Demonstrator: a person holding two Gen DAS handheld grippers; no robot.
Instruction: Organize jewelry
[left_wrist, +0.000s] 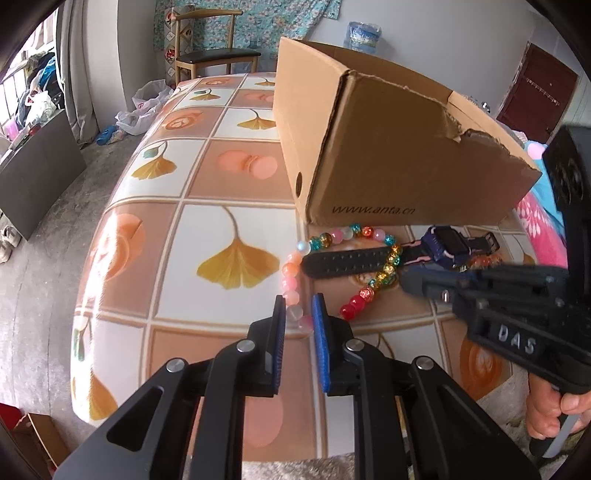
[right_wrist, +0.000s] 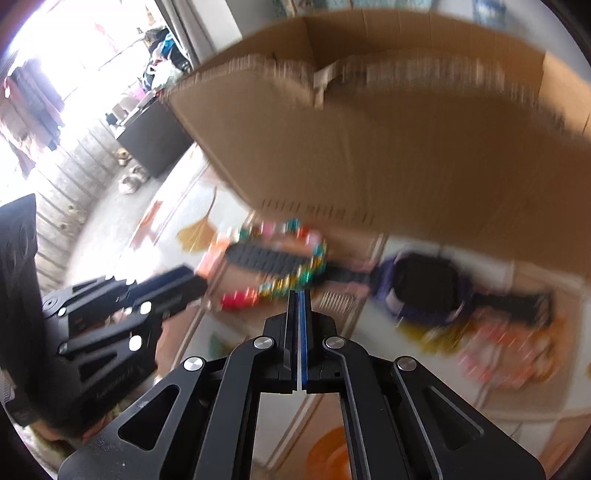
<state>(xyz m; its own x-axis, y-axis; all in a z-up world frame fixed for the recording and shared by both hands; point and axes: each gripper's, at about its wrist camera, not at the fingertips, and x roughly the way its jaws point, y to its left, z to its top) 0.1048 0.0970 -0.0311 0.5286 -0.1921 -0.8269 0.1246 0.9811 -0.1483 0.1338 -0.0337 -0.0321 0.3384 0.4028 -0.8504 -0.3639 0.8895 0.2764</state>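
A ring of coloured beads (left_wrist: 364, 293) lies on the tiled tablecloth in front of a cardboard box (left_wrist: 369, 129). A watch (left_wrist: 447, 243) with a purple case rests beside it, its black strap (left_wrist: 347, 258) lying across the beads. My left gripper (left_wrist: 299, 306) straddles the pale pink beads at the ring's near left; a gap still shows beside them. My right gripper (right_wrist: 298, 295) has its pads pressed together, tip at the gold and green beads (right_wrist: 280, 286); whether it pinches anything is hidden. It reaches in from the right in the left wrist view (left_wrist: 406, 282). The right wrist view is blurred.
More orange and pink beads (left_wrist: 484, 262) lie under the watch's far strap. The tablecloth (left_wrist: 229, 229) drops off at the left to a concrete floor with a plastic bag (left_wrist: 144, 107), a dark cabinet (left_wrist: 40, 162) and a wooden chair (left_wrist: 210, 48). A hand (left_wrist: 554, 410) holds the right gripper.
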